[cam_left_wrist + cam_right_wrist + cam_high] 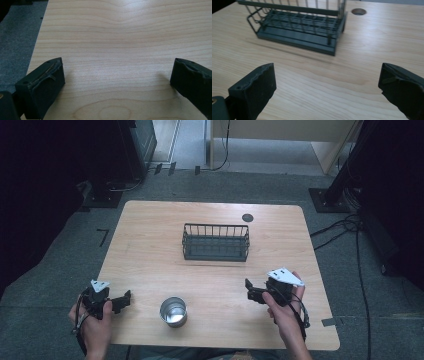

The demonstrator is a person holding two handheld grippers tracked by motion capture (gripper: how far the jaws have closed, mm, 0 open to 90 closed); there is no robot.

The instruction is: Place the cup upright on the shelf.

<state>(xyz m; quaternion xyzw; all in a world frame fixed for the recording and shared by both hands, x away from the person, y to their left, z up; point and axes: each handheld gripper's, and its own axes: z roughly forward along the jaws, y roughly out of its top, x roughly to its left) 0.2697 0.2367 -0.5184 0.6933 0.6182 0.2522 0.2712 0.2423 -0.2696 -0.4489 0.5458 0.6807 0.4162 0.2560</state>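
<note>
1. A metal cup (pixel 173 312) is seen standing upright near the front edge of the wooden surface (pixel 150 260), between the two grippers. Its inside looks shiny, and nothing can be made out in it.
2. A dark wire basket (pixel 215 242) is set near the middle of the surface, farther back than the cup and well apart from it. In the right gripper view the basket (pixel 299 27) is shown with bare bars and a bare floor; nothing lies in it.
3. A small round hole (pixel 247 217) is seen in the surface behind the basket's right end.
4. The left gripper (pixel 124 299) is held low at the front left, just left of the cup and not touching it. In the left gripper view its jaws are spread wide over bare wood, with nothing between them.
5. The right gripper (pixel 248 289) is held at the front right, pointing left. Its jaws are spread wide and hold nothing.
6. Open wood lies between each gripper and the cup, and between cup and basket.
7. Grey carpet (pixel 60 270) and cables (pixel 350 227) are seen around the surface.
</note>
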